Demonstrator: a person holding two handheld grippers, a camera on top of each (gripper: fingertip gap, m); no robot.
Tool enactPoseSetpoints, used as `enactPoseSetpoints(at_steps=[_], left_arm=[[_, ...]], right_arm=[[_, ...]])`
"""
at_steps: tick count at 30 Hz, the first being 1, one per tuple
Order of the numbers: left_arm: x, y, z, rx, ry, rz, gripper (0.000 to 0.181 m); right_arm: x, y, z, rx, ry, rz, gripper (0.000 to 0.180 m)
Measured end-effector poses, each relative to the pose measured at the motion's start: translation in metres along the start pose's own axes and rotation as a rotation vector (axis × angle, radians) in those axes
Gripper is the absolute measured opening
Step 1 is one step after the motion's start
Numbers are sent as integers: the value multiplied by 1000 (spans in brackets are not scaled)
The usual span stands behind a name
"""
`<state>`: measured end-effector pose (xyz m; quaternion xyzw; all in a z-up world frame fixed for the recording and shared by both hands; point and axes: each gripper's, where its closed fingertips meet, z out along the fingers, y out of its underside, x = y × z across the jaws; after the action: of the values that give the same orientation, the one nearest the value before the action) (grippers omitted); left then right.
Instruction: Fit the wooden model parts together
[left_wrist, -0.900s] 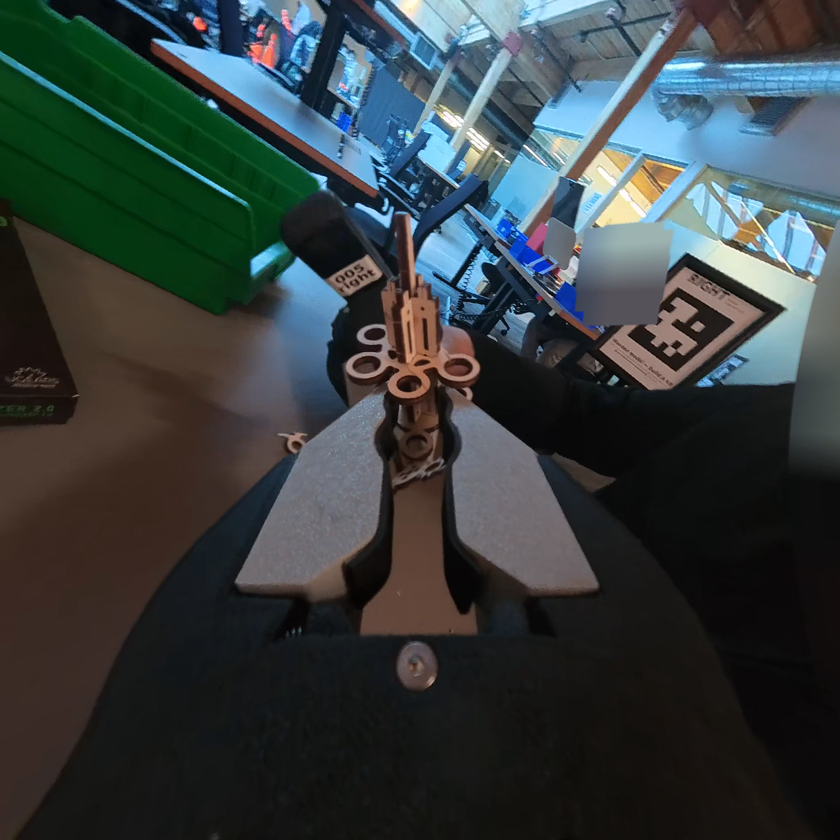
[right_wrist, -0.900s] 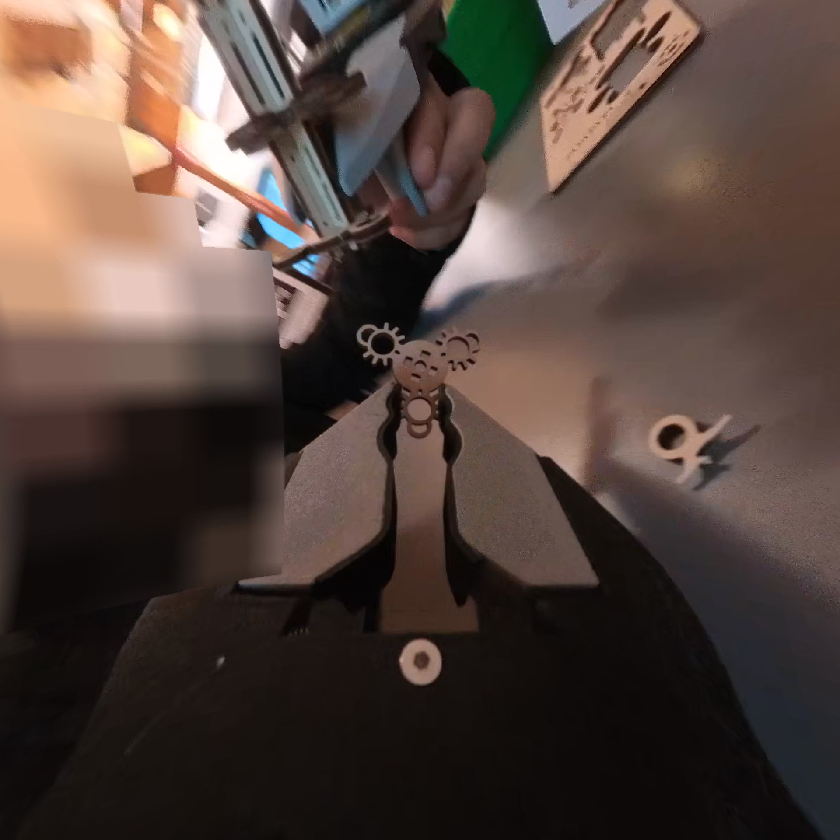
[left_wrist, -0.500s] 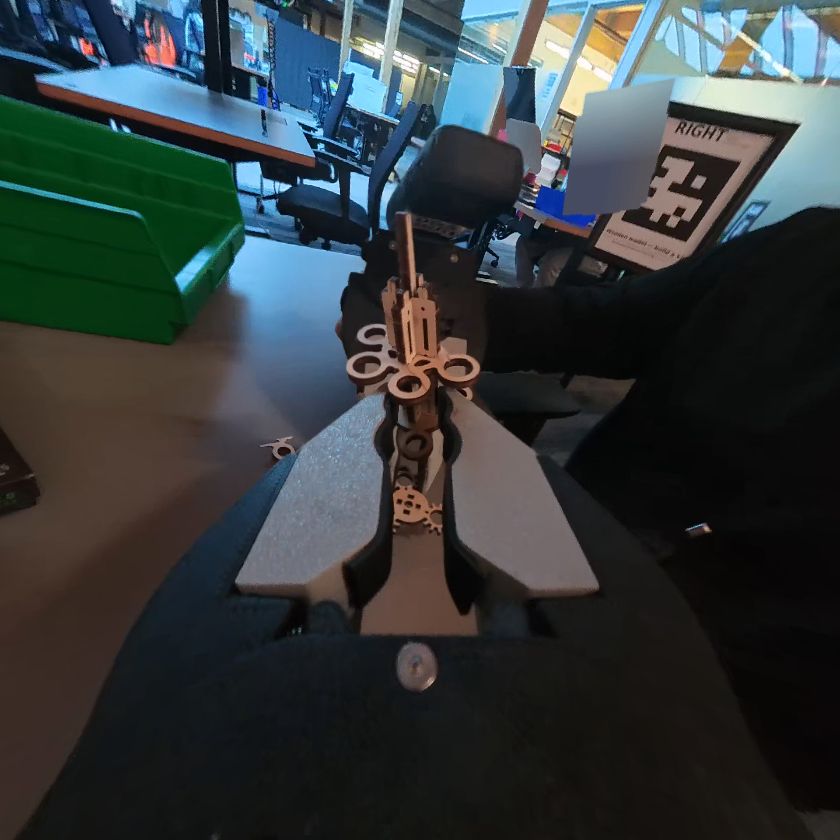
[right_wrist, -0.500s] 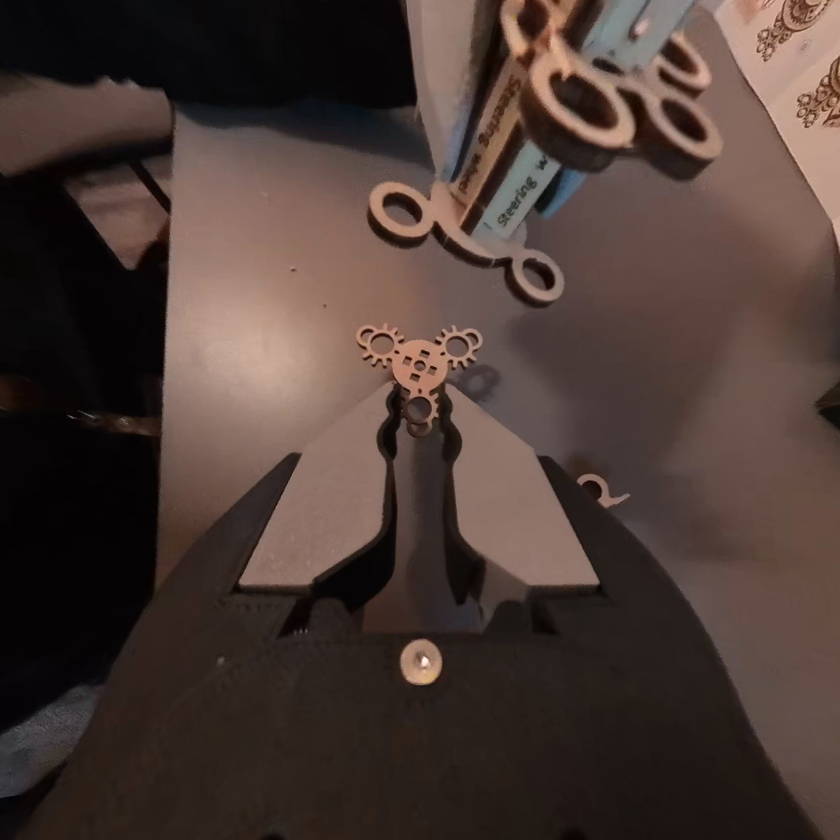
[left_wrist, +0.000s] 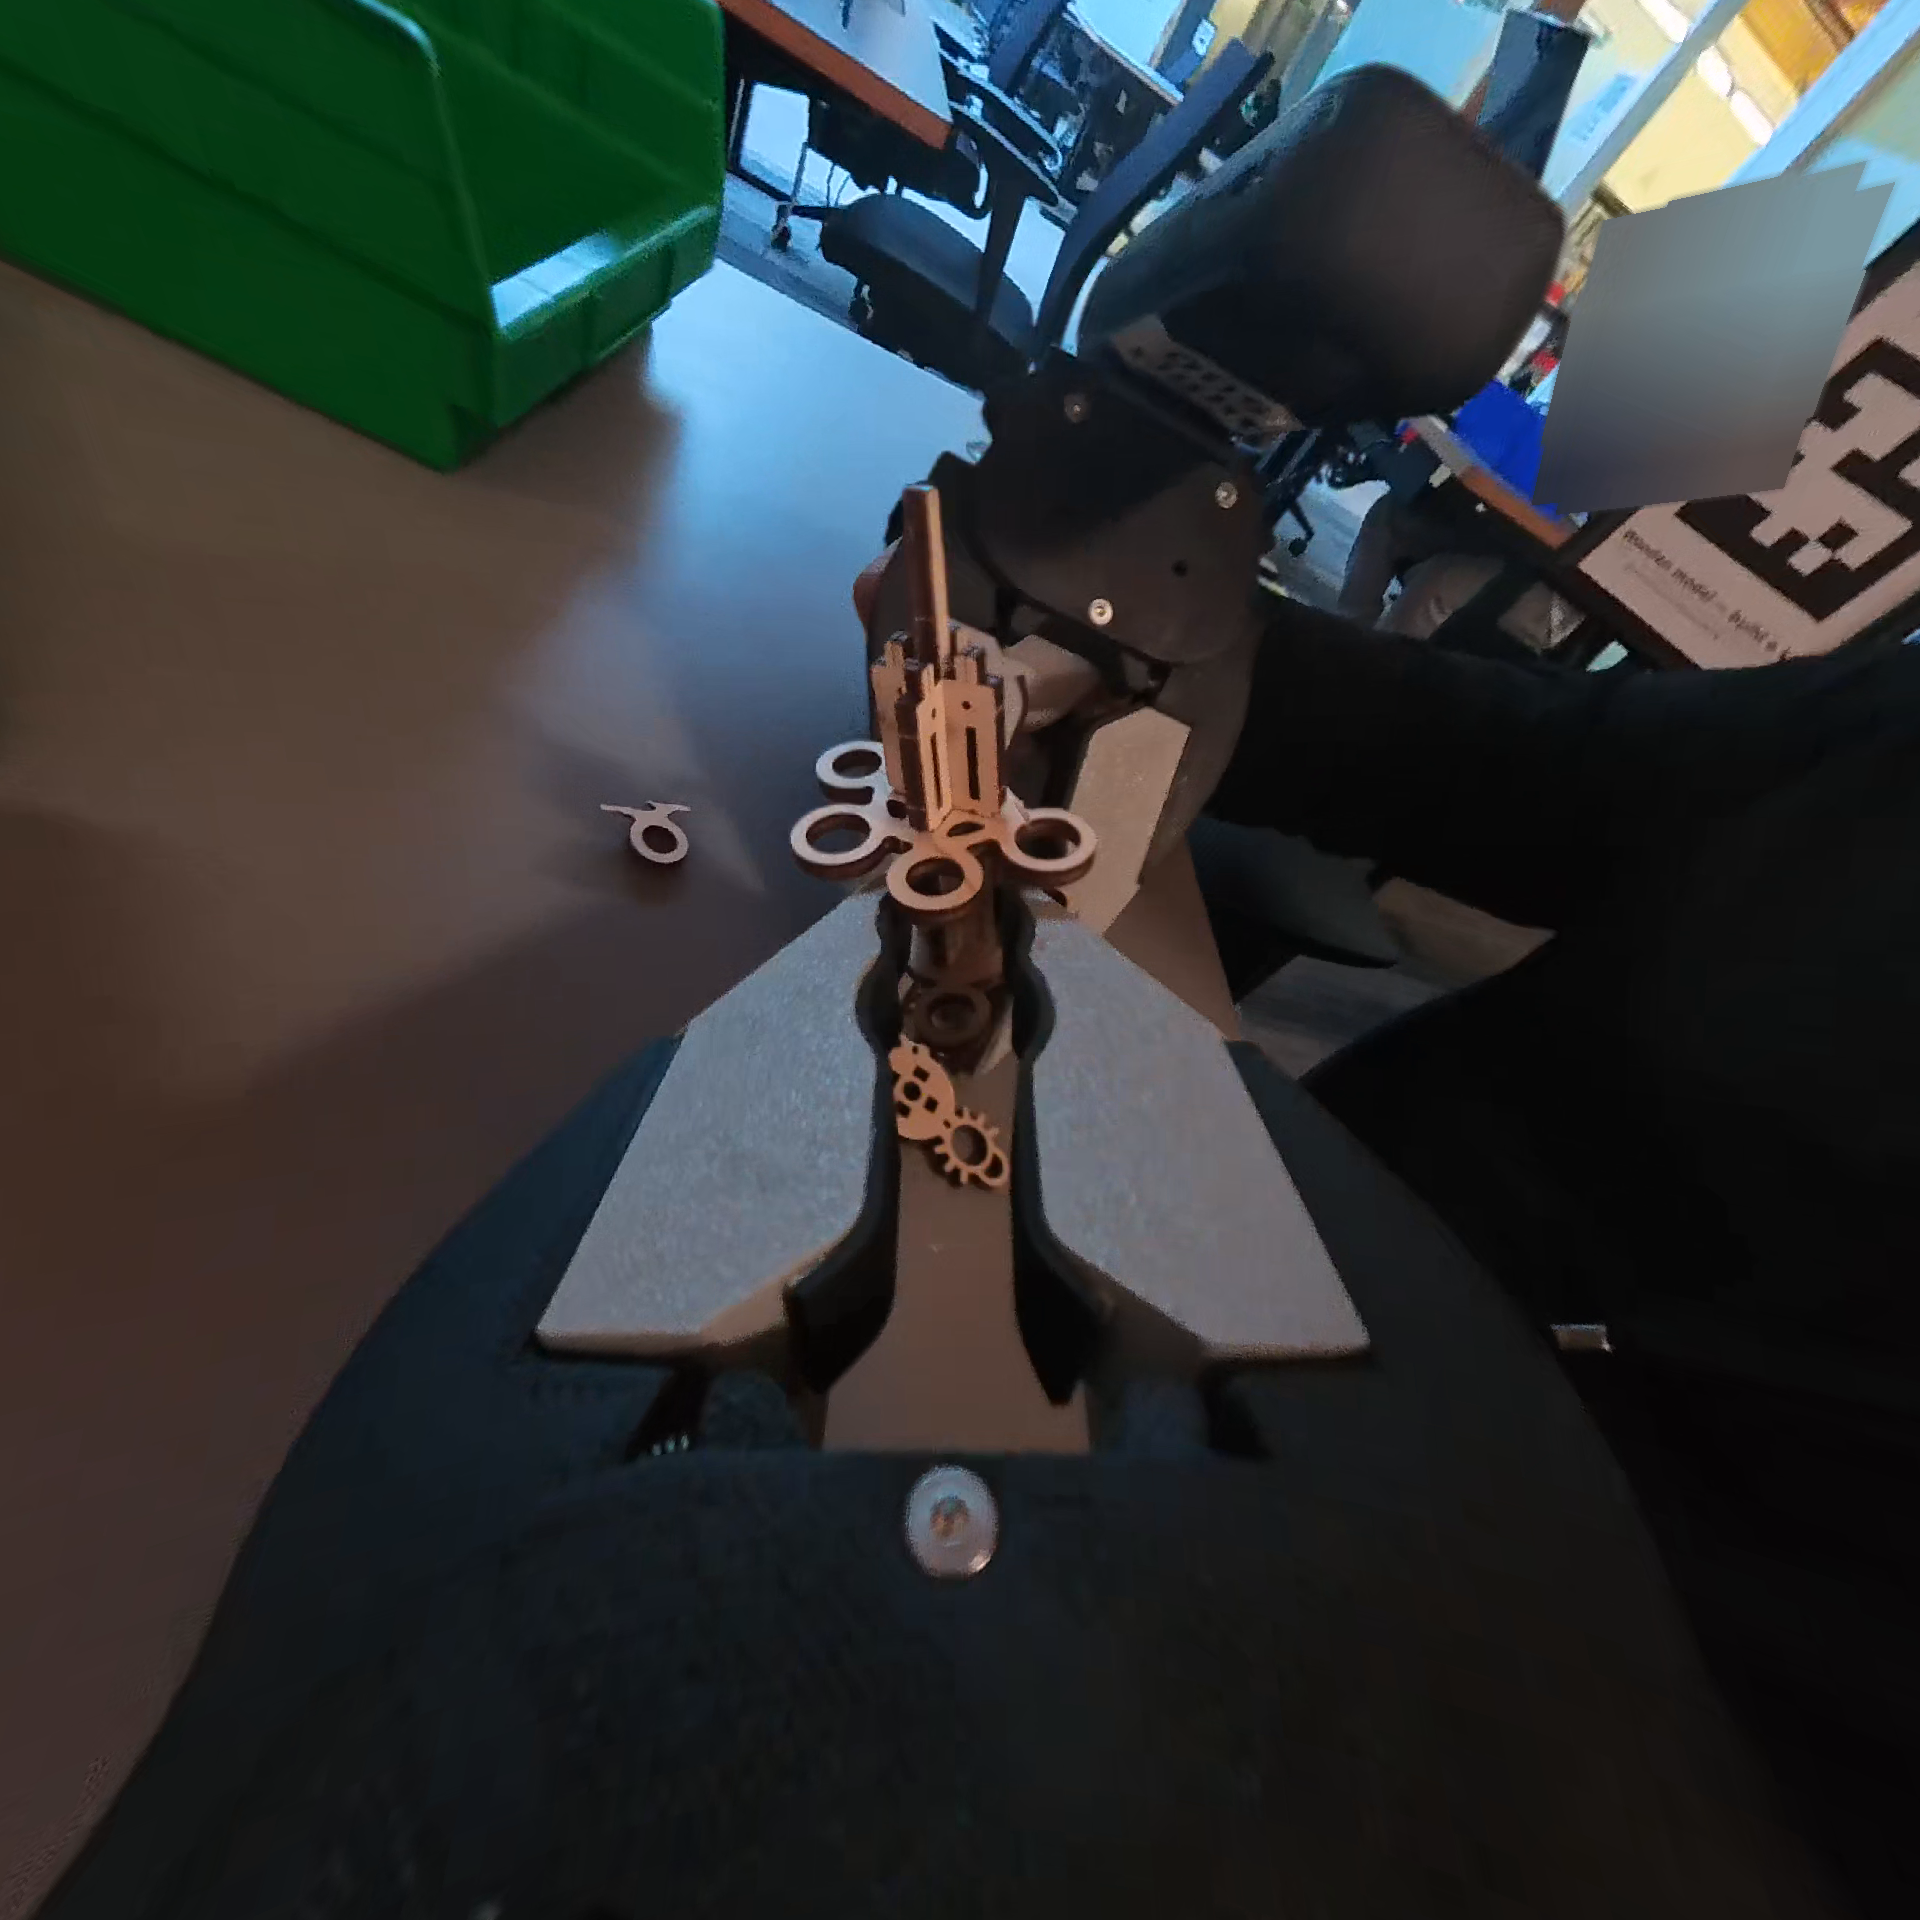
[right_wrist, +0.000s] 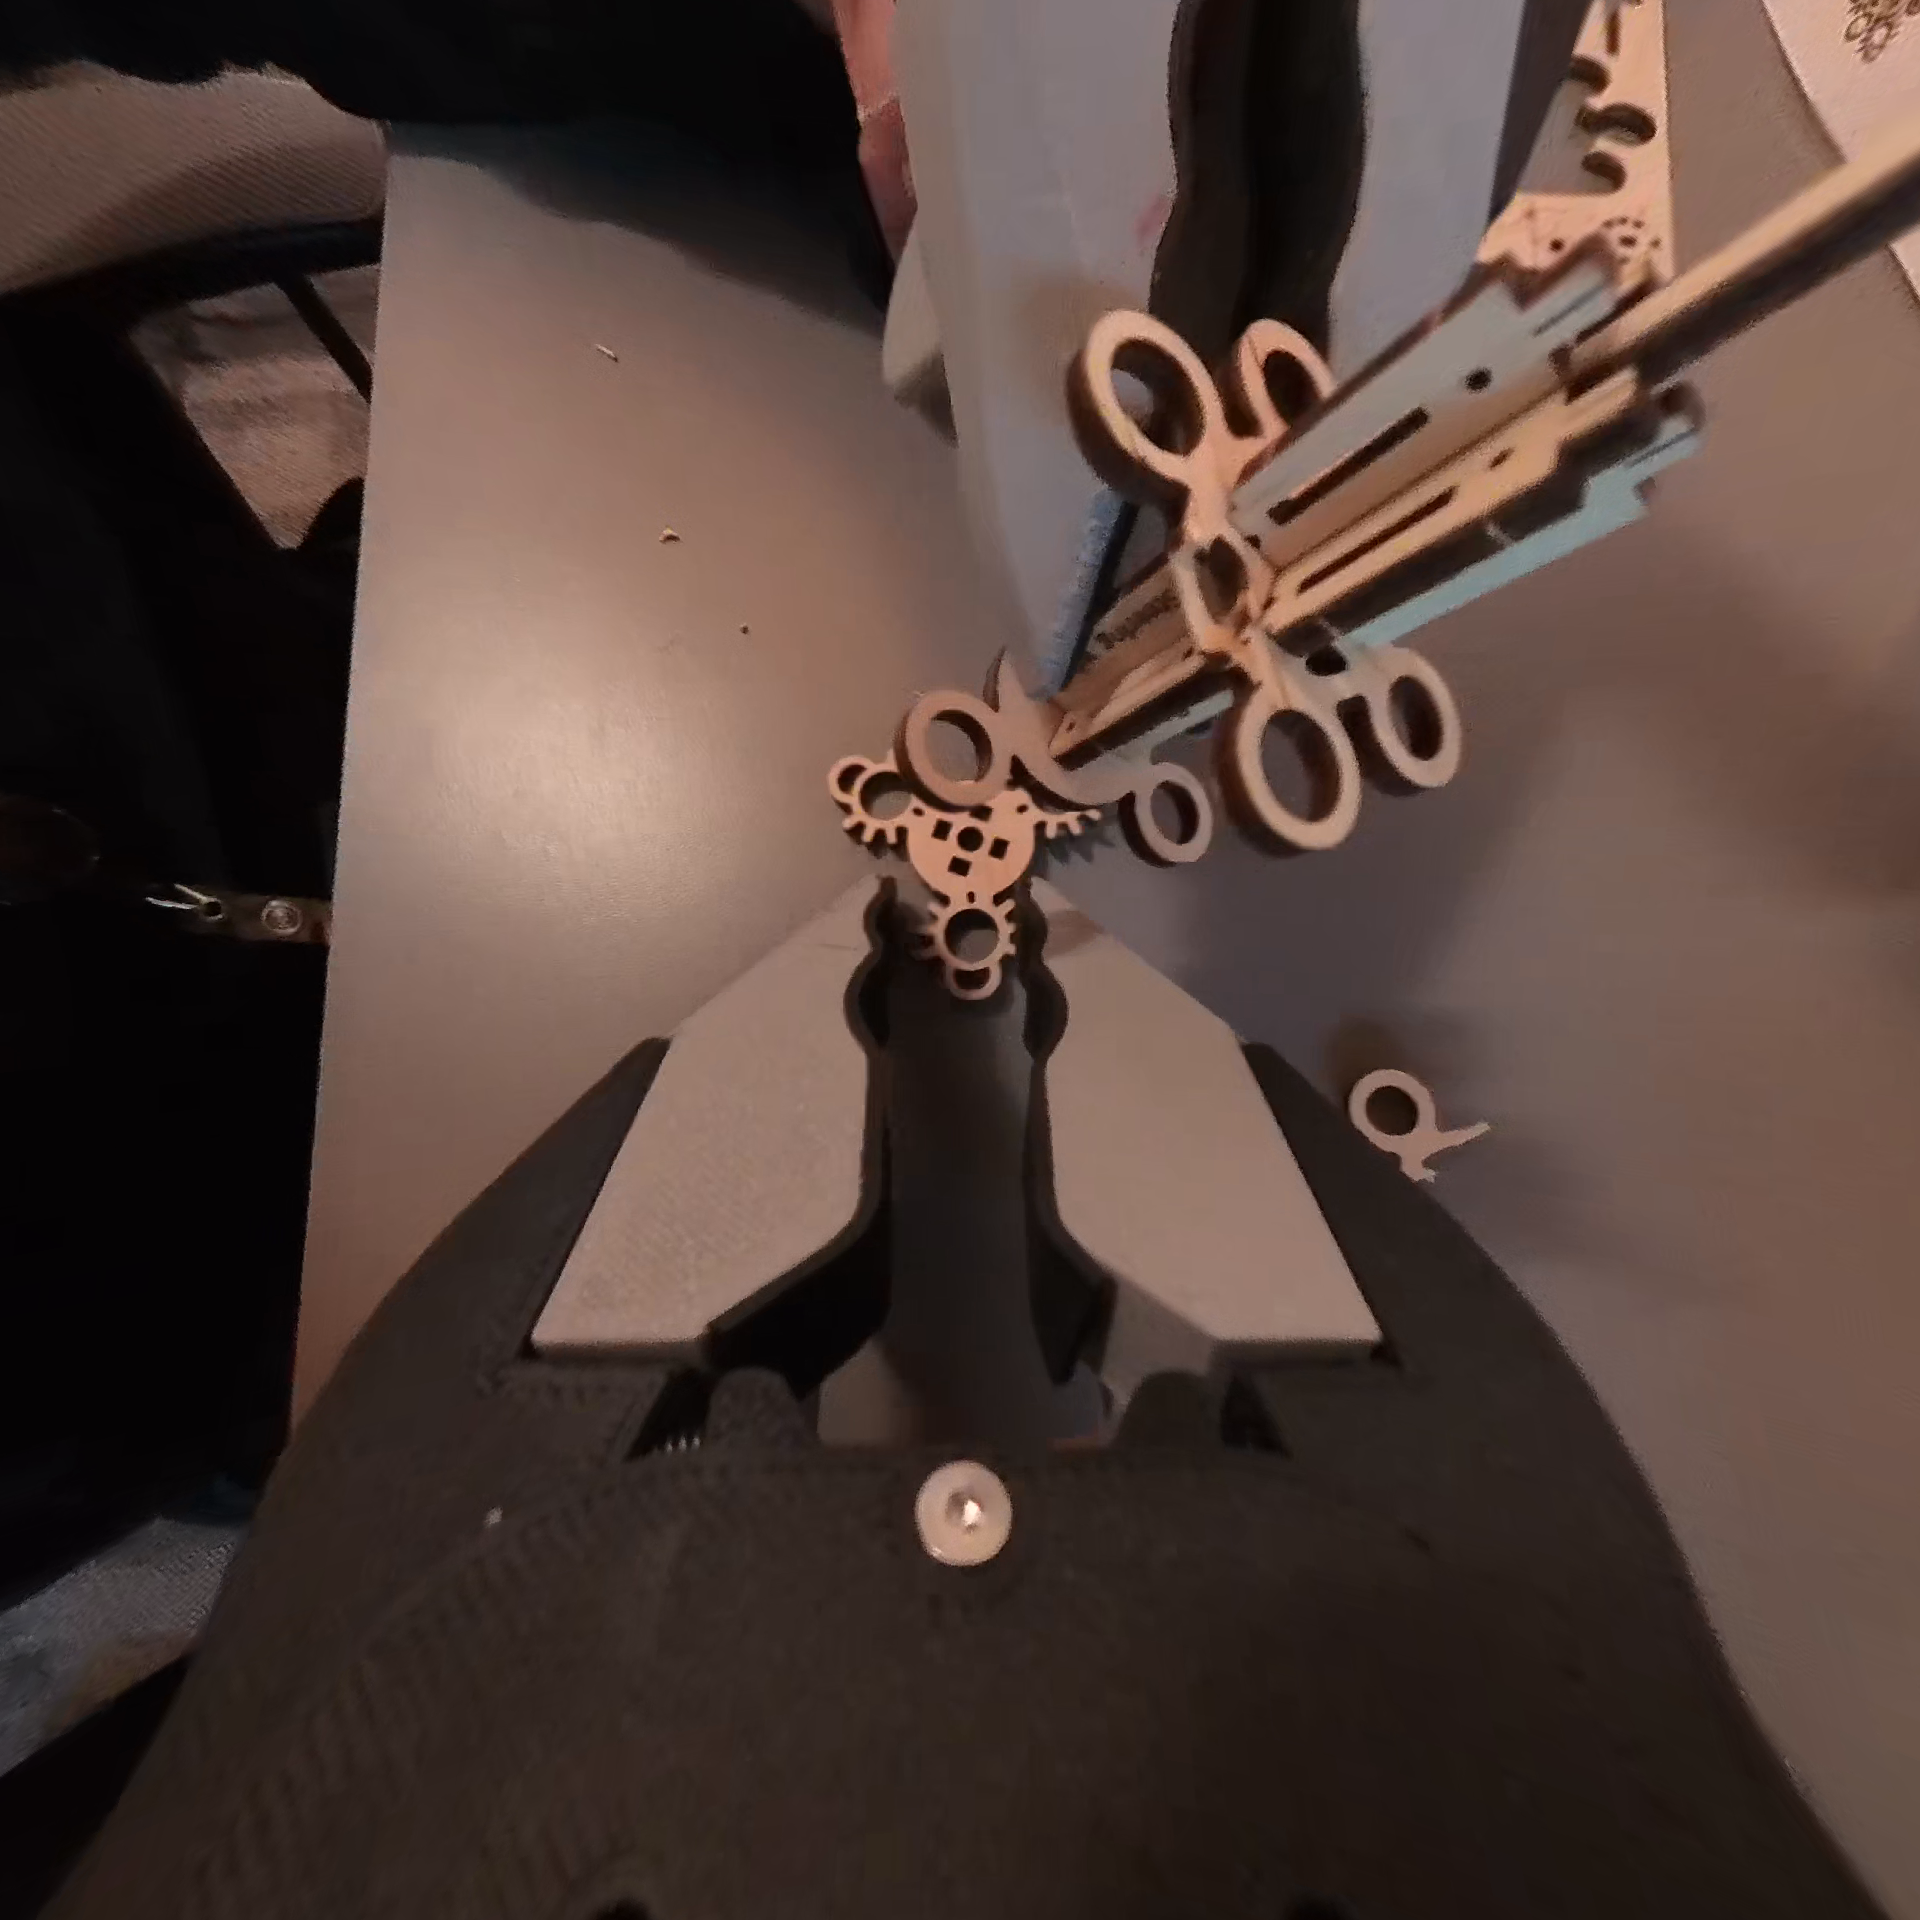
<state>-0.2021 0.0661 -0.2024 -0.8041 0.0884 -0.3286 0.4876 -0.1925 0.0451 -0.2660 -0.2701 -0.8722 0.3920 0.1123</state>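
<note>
My left gripper (left_wrist: 945, 935) is shut on the wooden model assembly (left_wrist: 940, 769), a slotted upright shaft with a collar of several rings. My right gripper (right_wrist: 961, 935) is shut on a flat gear-shaped wooden piece (right_wrist: 966, 852), holding it by its lower lobe. The gear piece sits right against the assembly's (right_wrist: 1299, 582) lower end, under a ring-ended arm (right_wrist: 951, 748); I cannot tell if they are joined. In the left wrist view the gear piece (left_wrist: 951, 1127) shows below the assembly, between my fingers. The right gripper's body (left_wrist: 1122, 582) rises just behind the assembly.
A small loose wooden ring piece (left_wrist: 649, 831) lies on the grey table; it also shows in the right wrist view (right_wrist: 1397, 1117). A green bin (left_wrist: 364, 208) stands at the far left. A marker sign (left_wrist: 1818, 499) is at the right. The table edge (right_wrist: 353, 727) runs down the left. My hands' fingertips stand some 7 cm from each other.
My right gripper has brought the gear piece up against the assembly's lower end. The left gripper has tilted down toward the table, still holding the assembly.
</note>
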Motion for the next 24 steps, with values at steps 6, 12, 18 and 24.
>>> enactPoseSetpoints(at_steps=[6, 12, 18, 24], left_arm=[[-7, -2, -3, 10, -49, -42, 14], [-2, 6, 1, -28, -51, 40, 14], [-4, 17, 8, -81, -96, 127, 14], [-8, 22, 10, -100, -139, 172, 14]], right_arm=[[0, -11, -14, 103, -32, 49, 34], [20, -38, -51, 300, 1, 197, 37], [33, -63, -59, 375, 40, 327, 42], [29, -67, -54, 359, 38, 351, 26]])
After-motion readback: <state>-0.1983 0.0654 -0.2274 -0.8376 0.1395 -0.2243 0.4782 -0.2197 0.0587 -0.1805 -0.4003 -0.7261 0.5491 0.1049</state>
